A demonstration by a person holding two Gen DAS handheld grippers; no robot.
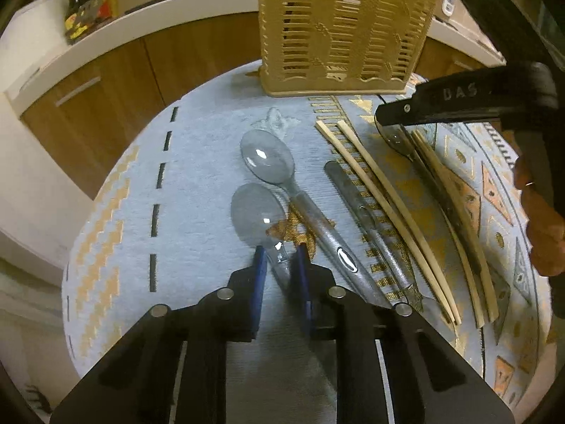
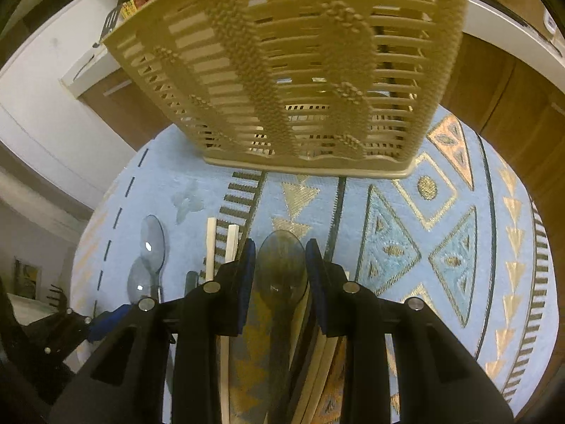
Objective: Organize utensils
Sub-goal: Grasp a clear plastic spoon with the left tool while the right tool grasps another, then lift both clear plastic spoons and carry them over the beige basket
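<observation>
The left gripper straddles the neck of the nearer clear spoon, which lies on the blue patterned cloth beside a second clear spoon. Its blue pads sit close on either side, though I cannot tell whether they press yet. The spoon looks like light, stiff, glossy plastic (likely slippery), so the narrow neck just behind the bowl seems the soundest hold. The right gripper hangs part-spread over a darker spoon, gripping nothing. The beige slotted basket stands upright at the cloth's far edge, the likely destination.
</observation>
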